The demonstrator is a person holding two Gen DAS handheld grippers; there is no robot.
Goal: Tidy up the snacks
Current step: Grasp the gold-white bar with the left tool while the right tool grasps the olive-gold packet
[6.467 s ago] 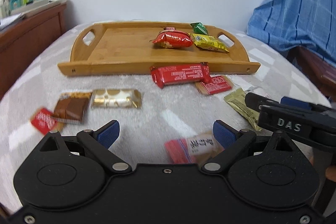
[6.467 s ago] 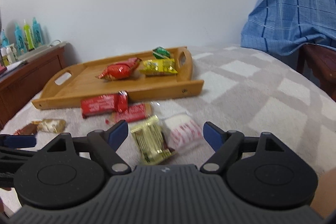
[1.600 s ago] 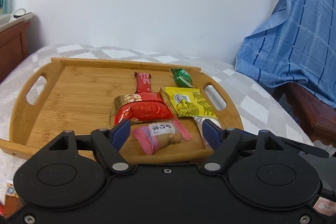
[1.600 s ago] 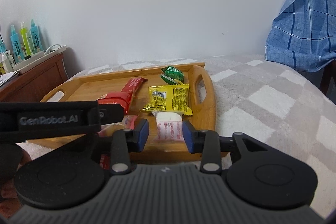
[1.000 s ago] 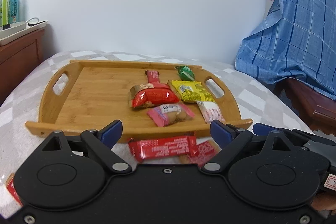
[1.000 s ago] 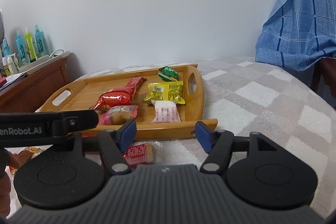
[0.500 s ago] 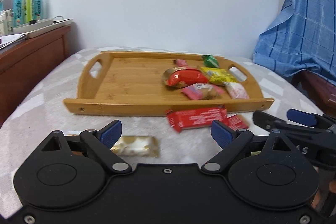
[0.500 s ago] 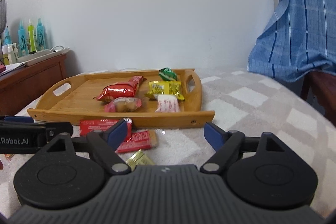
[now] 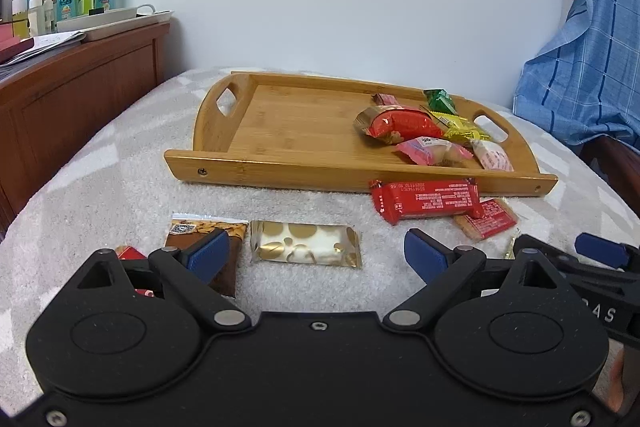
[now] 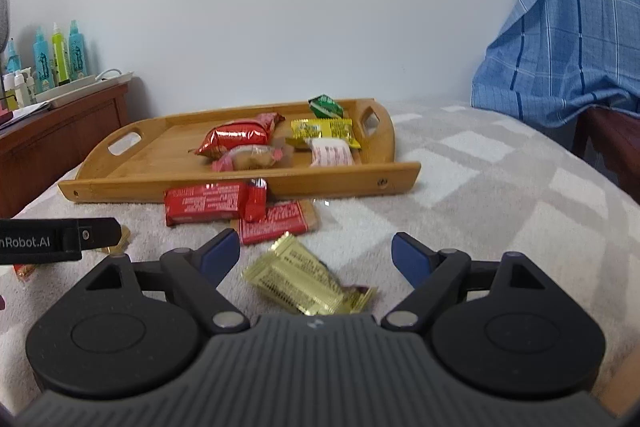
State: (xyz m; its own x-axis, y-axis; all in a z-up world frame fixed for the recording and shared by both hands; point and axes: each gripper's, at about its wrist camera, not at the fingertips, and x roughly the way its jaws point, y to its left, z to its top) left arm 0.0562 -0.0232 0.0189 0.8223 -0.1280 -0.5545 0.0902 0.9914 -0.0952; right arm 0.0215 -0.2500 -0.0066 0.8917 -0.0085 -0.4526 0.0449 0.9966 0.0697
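Wooden tray point(image 9: 280, 131) at 12 o'clock already held approx six snacks, bunched at its 3 o'clock end. Still loose on the towel: long red bar point(image 9: 426, 200), white-gold pkt point(image 9: 306, 243), gold pkt point(image 10: 298, 277) etc. Left gripper point(image 9: 316, 253) and right gripper point(image 10: 316, 259) were both widening, nothing pinched.

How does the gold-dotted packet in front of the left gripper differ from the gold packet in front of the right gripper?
The gold-dotted packet has a clear wrapper with gold circles and a white filling showing; the gold packet is opaque gold foil with dark print. The gold-dotted packet lies square to the wooden tray; the gold packet lies at a slant. The gold-dotted packet sits beside a brown bar; the gold packet lies alone. Both rest flat on the towel, off the tray, ungripped.
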